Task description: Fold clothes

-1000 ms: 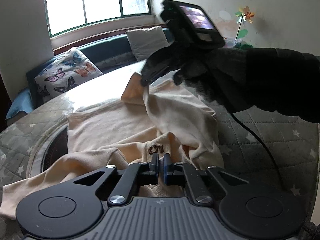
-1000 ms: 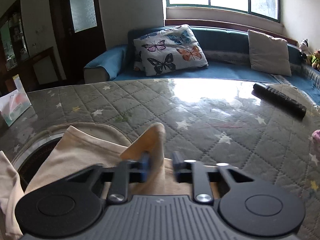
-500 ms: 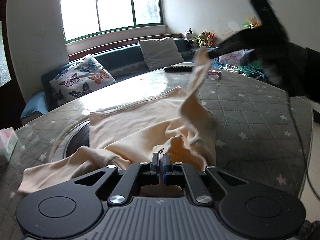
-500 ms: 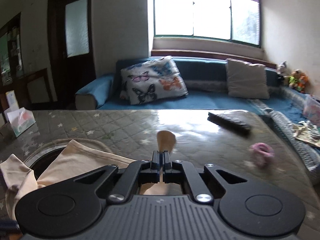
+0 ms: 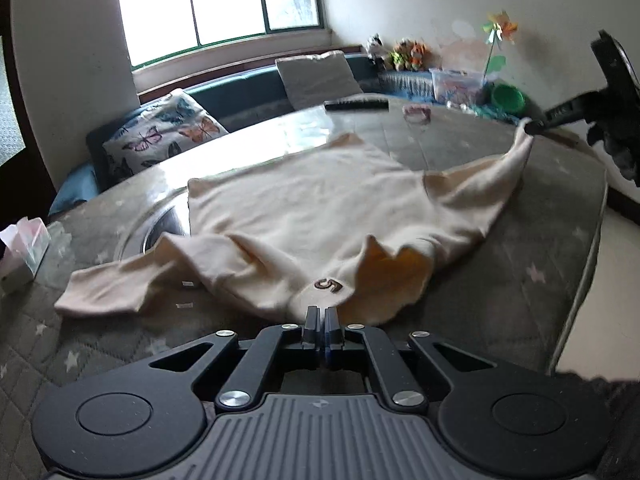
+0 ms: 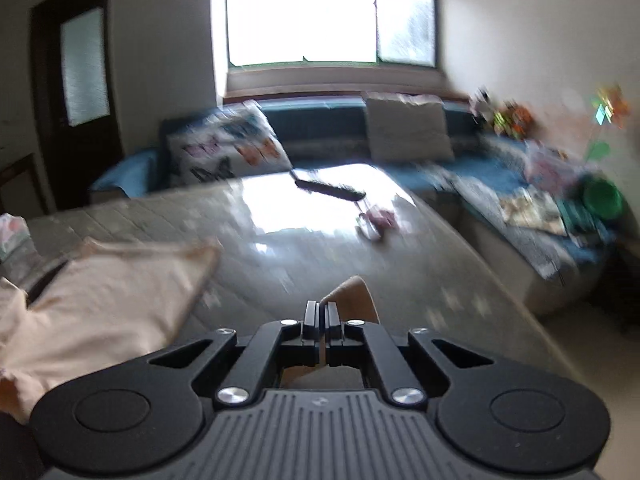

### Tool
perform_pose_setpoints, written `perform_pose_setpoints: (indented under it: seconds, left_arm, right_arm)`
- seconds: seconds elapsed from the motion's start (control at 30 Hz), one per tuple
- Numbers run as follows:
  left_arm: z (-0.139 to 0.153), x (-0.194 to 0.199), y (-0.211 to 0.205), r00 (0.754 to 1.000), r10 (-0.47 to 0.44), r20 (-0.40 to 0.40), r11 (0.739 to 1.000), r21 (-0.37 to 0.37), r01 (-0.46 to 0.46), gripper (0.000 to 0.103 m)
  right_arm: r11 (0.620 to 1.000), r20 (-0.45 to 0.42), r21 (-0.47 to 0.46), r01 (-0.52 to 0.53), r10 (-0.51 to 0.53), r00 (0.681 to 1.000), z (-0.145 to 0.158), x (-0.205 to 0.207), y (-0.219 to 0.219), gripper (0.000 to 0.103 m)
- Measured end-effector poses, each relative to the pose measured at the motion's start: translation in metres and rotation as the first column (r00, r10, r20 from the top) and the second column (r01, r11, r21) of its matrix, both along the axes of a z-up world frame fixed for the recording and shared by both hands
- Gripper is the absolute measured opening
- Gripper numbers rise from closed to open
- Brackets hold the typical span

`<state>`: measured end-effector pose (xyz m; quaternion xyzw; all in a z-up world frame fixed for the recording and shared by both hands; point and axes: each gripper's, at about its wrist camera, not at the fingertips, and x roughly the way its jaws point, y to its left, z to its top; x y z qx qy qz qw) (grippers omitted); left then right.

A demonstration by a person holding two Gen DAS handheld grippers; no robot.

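Note:
A cream long-sleeved shirt [image 5: 304, 204] lies spread on the round quilted table [image 5: 532, 280]; a brown "5" patch sits near its collar. My left gripper [image 5: 321, 314] is shut on the shirt's near edge by the collar. My right gripper [image 5: 534, 125] is shut on the end of one sleeve [image 5: 516, 156] and holds it stretched out to the right over the table's edge. In the blurred right wrist view the right gripper [image 6: 321, 310] pinches the sleeve end [image 6: 352, 294], and the shirt's body [image 6: 100, 292] lies at the left. The other sleeve [image 5: 108, 284] lies at the left.
A black remote [image 5: 356, 104] and a small pink item [image 5: 416, 112] lie on the far side of the table. A tissue box [image 5: 20, 252] stands at the left edge. A blue sofa with cushions [image 5: 168, 136] and toys runs behind the table.
My right gripper has pulled the sleeve out to the right and lower, unfolding it off the shirt's body. The shirt now lies flatter. My left gripper keeps its hold near the collar.

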<state>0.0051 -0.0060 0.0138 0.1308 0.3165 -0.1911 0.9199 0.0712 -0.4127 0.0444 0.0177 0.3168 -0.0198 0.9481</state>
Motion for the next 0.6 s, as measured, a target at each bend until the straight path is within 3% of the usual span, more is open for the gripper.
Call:
perform_pose_setpoints:
  seconds: [0.1,0.2,0.23,0.33,0.43,0.53,0.6]
  left_arm:
    - [0.003,-0.005,0.001,1.0,-0.013,0.012,1.0,0.013,0.012,0.005]
    - [0.009,-0.008,-0.004,0.998,-0.039,0.052,0.999,0.038,0.038,0.007]
    - [0.009,-0.008,-0.006,0.997,-0.047,0.063,0.998,0.042,0.045,0.012]
    - [0.008,-0.001,-0.012,0.996,-0.04,0.079,0.998,0.045,0.037,0.041]
    - [0.001,0.01,-0.014,0.997,-0.016,0.071,0.999,0.041,0.013,0.042]
    - [-0.006,0.016,-0.016,0.999,-0.011,0.049,0.999,0.037,0.009,0.042]
    - [-0.01,0.019,-0.017,1.0,-0.007,0.03,0.999,0.034,0.006,0.033]
  right_arm:
    - [0.998,-0.085,-0.031,0.054,-0.057,0.995,-0.022,-0.009,-0.013,0.005]
    - [0.994,-0.112,-0.05,0.099,-0.104,0.988,-0.03,-0.017,-0.024,0.008]
    - [0.992,-0.105,-0.056,0.111,-0.116,0.988,-0.028,-0.018,-0.025,0.008]
    - [0.995,-0.069,-0.05,0.09,-0.094,0.993,-0.019,-0.025,-0.021,0.009]
    - [0.999,-0.044,-0.042,0.022,-0.024,0.999,-0.011,-0.021,-0.006,0.024]
    - [0.998,-0.035,-0.036,-0.06,0.059,0.998,-0.009,-0.015,0.018,0.029]
    - [0.99,-0.041,-0.016,-0.138,0.137,0.99,-0.007,-0.01,0.039,0.032]
